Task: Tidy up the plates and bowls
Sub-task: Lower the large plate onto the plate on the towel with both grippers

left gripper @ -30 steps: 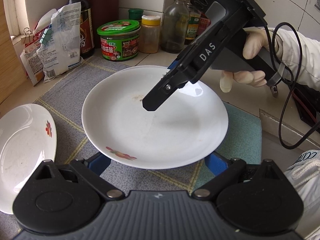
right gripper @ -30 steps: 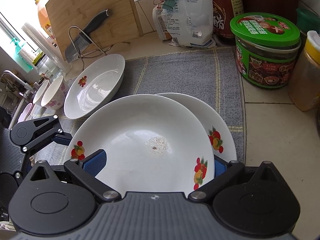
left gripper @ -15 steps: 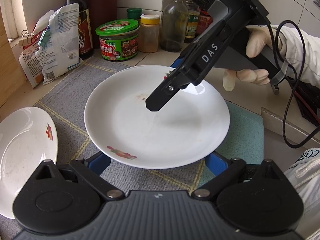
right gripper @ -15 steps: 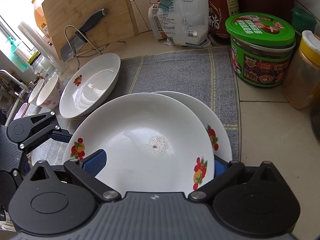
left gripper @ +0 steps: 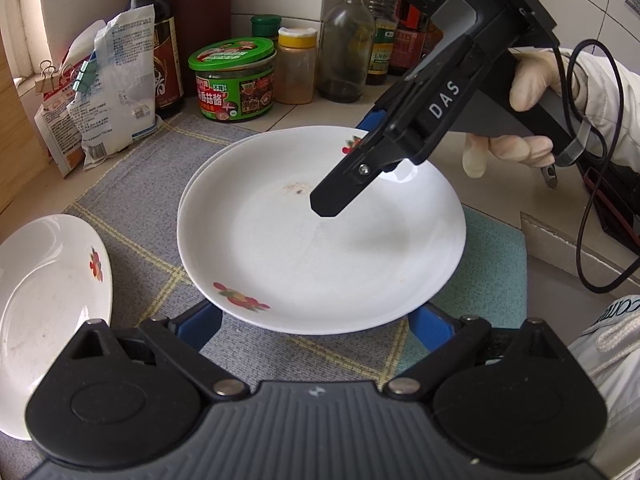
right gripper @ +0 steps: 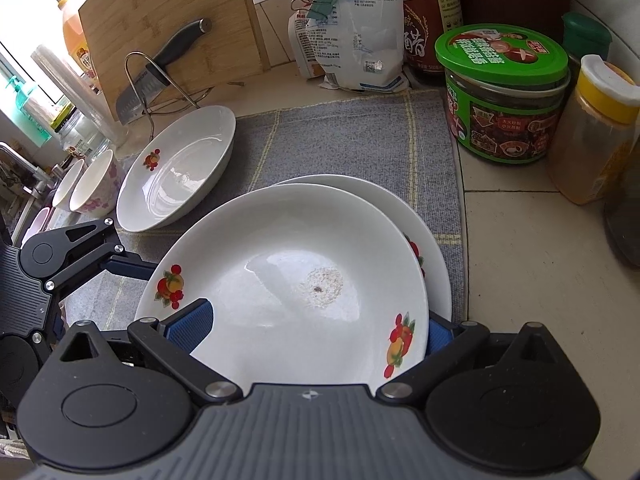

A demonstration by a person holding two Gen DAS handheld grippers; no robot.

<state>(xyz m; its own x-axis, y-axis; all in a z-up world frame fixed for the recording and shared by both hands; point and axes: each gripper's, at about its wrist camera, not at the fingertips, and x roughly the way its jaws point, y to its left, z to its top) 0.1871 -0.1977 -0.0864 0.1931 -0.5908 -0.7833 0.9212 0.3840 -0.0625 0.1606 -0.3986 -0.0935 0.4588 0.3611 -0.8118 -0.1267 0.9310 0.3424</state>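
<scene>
A white plate with fruit decals [left gripper: 312,264] [right gripper: 280,280] hangs tilted just above a second matching plate [right gripper: 436,264] on the grey mat [right gripper: 352,140]. My right gripper [right gripper: 312,328] [left gripper: 336,184] is shut on its rim, one finger [left gripper: 332,196] lying over the inside and the other hidden beneath. My left gripper [left gripper: 314,328] stands open, its blue pads low on either side of the plate's near rim and apart from it. One of its fingers [right gripper: 128,266] reaches towards the plate's left edge. A third plate [left gripper: 44,300] [right gripper: 180,168] lies to the left on the mat.
Two small bowls [right gripper: 94,182] sit at the far left by the sink. A knife on a wire rack [right gripper: 156,76] leans against a cutting board [right gripper: 172,20]. A green-lidded jar [left gripper: 232,76], bottles and a clipped bag [left gripper: 116,88] line the back wall. A teal cloth [left gripper: 492,260] lies right.
The right gripper has carried its plate a little further over the plate below, covering more of it. The left gripper has kept its place and stayed open.
</scene>
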